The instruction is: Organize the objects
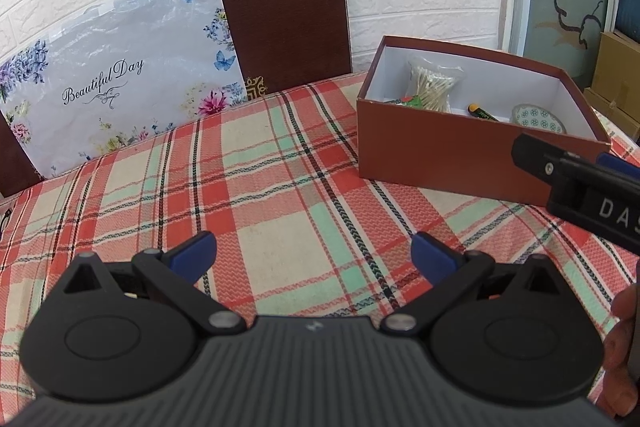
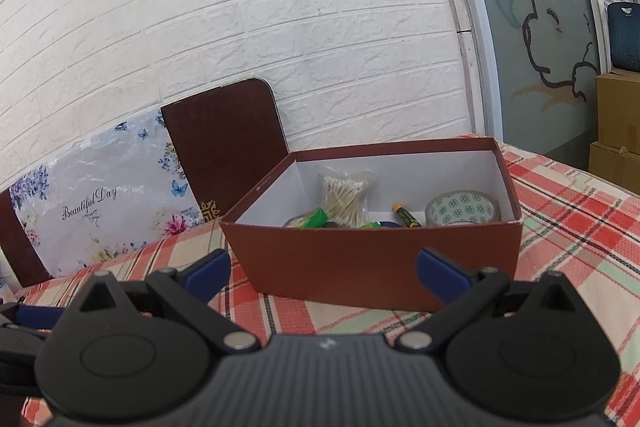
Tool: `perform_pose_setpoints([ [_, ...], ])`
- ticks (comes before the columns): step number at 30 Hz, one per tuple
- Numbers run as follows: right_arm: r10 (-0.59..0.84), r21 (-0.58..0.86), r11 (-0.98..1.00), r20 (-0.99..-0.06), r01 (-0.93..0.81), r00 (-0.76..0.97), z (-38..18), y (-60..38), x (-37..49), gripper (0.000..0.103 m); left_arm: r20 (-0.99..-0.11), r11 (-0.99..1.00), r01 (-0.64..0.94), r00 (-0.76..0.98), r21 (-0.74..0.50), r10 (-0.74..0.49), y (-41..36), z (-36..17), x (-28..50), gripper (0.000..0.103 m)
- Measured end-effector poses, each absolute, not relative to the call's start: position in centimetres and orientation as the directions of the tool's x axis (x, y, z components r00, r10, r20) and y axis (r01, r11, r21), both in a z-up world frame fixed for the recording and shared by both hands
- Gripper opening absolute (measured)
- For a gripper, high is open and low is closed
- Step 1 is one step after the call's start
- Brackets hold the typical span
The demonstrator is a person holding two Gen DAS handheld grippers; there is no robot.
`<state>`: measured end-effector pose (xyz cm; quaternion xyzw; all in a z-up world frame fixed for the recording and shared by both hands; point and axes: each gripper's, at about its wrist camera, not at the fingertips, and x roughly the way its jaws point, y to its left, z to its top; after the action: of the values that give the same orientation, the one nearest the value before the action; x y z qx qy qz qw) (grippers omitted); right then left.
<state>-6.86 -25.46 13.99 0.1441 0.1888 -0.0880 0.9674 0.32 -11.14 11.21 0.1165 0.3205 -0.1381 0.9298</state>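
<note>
Plaid cloth covers the surface (image 1: 280,147). On it stands an open red-brown box (image 2: 372,259), holding a cotton swab bag (image 2: 346,197), a patterned tape roll (image 2: 462,209) and a yellow-capped tube (image 2: 405,215). Before the box, left claw (image 1: 314,251) and right claw (image 2: 322,269) gape wide, empty.
</note>
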Motion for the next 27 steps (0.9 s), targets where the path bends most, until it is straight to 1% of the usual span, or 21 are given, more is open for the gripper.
perform_pose_setpoints([
  [27,-0.112,0.243,0.945,-0.39,0.219,0.914,14.07,-25.43,-6.86,0.103,-0.636,0.935,0.334,0.749,0.12,-0.186,-11.0,11.15,0.36,0.103],
])
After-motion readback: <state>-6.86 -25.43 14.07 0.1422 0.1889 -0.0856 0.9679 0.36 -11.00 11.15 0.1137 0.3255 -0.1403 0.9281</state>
